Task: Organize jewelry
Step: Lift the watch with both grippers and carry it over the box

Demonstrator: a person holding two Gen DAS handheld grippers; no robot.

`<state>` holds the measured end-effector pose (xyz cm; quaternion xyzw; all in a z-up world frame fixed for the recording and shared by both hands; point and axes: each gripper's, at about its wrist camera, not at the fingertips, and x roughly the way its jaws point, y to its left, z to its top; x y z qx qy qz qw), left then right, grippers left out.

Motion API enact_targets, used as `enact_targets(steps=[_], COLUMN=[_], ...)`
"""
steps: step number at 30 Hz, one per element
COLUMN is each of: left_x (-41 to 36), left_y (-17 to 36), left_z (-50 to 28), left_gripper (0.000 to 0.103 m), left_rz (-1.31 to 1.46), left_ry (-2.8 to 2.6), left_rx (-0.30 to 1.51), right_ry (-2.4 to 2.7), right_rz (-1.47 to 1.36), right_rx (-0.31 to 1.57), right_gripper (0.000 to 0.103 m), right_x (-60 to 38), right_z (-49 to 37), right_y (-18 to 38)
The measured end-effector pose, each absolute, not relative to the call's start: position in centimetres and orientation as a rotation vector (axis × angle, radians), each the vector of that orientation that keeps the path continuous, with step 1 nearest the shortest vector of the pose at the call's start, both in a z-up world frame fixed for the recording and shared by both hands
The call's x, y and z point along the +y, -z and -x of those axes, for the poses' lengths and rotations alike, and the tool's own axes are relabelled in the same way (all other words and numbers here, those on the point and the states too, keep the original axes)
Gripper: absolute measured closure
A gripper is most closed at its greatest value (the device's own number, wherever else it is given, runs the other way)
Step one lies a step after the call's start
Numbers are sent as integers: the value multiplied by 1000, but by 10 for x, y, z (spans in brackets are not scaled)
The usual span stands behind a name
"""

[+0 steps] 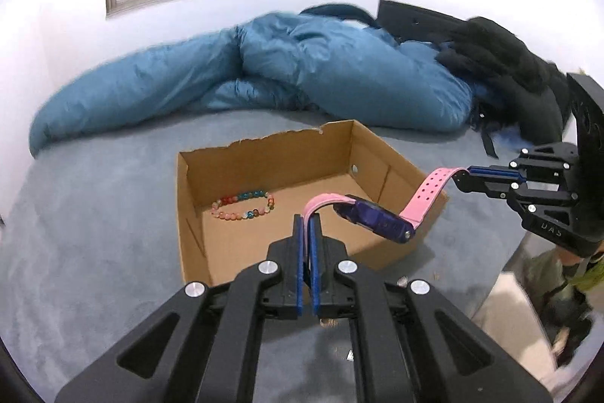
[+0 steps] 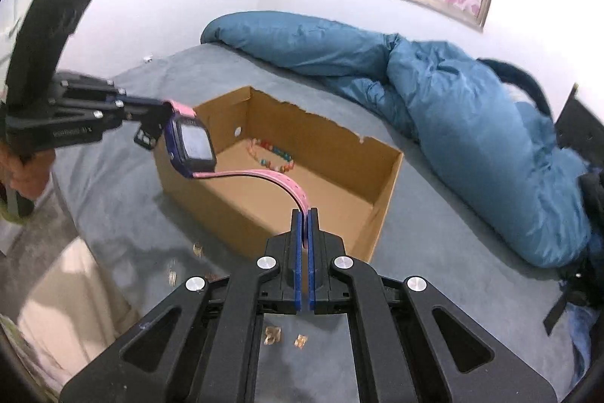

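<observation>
So the beaded bracelet (image 1: 244, 205) is already lying in the cardboard box (image 1: 411, 172) on the bed (image 1: 94, 214), toward its far side, which looks like one piece sorted. Right now the watch (image 1: 381, 220) hangs in the air over the box's near edge, with the left hand-held gripper (image 1: 306, 220) pinched tight on one pink strap end and the right hand-held gripper (image 2: 304, 214) clamped on the other. It isn't in the box yet, and a few small gold bits (image 2: 273, 335) sit loose on the bed in front of the box, so I'd say there's plenty left.

We see the cardboard box (image 1: 287, 153) open on top, its walls ringing it, the blue duvet (image 1: 264, 70) bulking behind.
</observation>
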<state>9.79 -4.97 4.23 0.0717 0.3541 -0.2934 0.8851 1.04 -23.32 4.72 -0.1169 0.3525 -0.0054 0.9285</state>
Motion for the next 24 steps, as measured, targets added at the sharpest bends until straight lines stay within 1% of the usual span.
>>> enact_targets(steps=[4,6,9,12,18,24], left_x=[-60,-68,-75,-87,-103,-109], left_y=[-21,-4,20,34,71,87], left_z=[-162,-194,-226,-242,-270,-291], left_gripper=[101,101,101,101,101,101], left_rz=[-62,-40,43,11,73,116], left_ry=[545,513,514,488,455,423], left_rx=[983,1118,1269,1310,1474,1558], right_ry=[-27,-24,-2,48,83,91], right_rz=[109,25,-41,23,74,166], right_rx=[864,972,1087,1146,1241,1311], right_gripper=[102,102,102,102,102,102], right_x=[-262,-280,-298,-306,-313,-309], right_z=[-54,-84,-114,-141,-172,-193], right_y=[-45,-35,-21,-5,22,29])
